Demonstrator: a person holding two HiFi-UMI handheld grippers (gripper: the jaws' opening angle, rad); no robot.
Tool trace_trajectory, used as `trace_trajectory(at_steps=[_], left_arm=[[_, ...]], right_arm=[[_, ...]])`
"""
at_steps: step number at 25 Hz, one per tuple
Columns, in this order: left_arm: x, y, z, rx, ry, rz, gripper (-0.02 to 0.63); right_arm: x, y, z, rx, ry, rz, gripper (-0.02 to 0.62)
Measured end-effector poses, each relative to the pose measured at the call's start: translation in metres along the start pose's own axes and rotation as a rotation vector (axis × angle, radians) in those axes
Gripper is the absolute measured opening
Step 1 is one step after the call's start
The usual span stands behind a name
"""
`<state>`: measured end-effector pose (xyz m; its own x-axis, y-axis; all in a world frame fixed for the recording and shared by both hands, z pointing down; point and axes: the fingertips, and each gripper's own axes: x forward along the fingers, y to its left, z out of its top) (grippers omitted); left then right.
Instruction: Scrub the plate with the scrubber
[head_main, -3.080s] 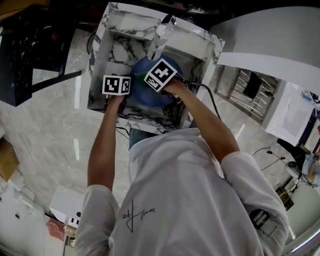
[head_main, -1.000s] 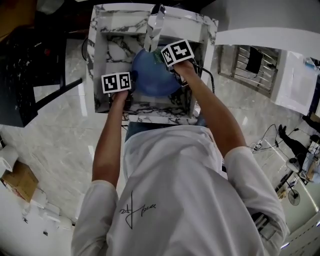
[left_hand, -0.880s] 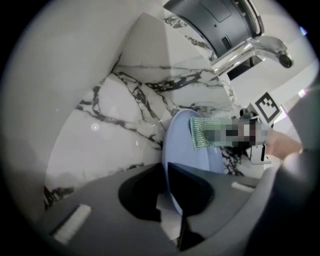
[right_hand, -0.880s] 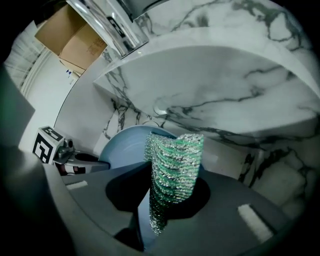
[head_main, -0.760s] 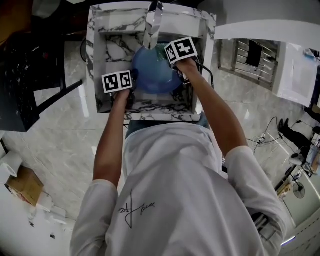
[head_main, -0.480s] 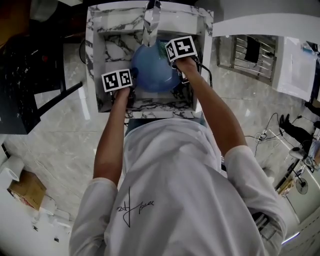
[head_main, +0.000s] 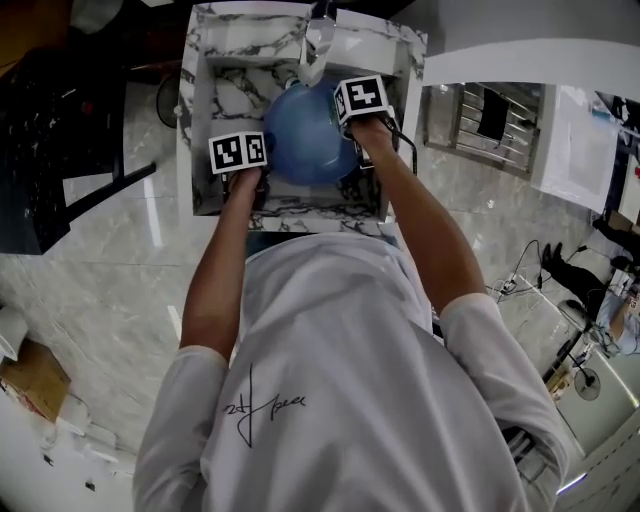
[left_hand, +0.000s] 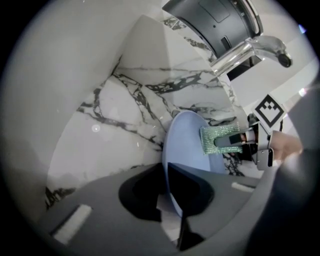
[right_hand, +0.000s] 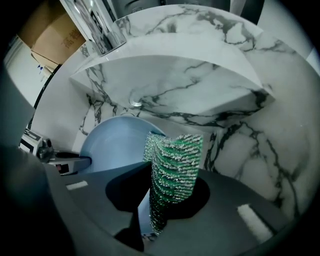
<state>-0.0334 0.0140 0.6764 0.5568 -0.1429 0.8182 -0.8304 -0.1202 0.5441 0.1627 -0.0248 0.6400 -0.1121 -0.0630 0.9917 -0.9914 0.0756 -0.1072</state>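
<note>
Mid-scrub in the sink (head_main: 200, 120): my left tongs (left_hand: 166, 169), just tightened, clamp the blue plate (head_main: 305, 140) by its rim, top centre. My right tongs (right_hand: 172, 175) grip the green scrubber (right_hand: 176, 150) against it. Next, I judge: sweep across.

Round blue plate (left_hand: 187, 142), plain and glossy, stands on edge and tilted. Its near rim is pinched in the left tool (left_hand: 166, 171), whose jaws have just closed a little tighter on it. The green glittery mesh scrubber (right_hand: 177, 155) is folded and clamped in the right tool (right_hand: 170, 180), sticking out past its tips. It lies against the plate's face near the rim farthest from the left tool.
</note>
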Motion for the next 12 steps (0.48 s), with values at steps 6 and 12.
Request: trace_trajectory(at_steps=[6, 12], left_arm=[[-0.006, 0.011, 0.008, -0.033, -0.042, 0.033, 0.072], [-0.012, 0.02, 0.012, -0.029, -0.049, 0.046, 0.072]], right_arm=[[-0.001, -0.001, -0.011, 0.025, 0.022, -0.017, 0.071], [-0.001, 0.002, -0.027, 0.083, 0.036, 0.001, 0.071]])
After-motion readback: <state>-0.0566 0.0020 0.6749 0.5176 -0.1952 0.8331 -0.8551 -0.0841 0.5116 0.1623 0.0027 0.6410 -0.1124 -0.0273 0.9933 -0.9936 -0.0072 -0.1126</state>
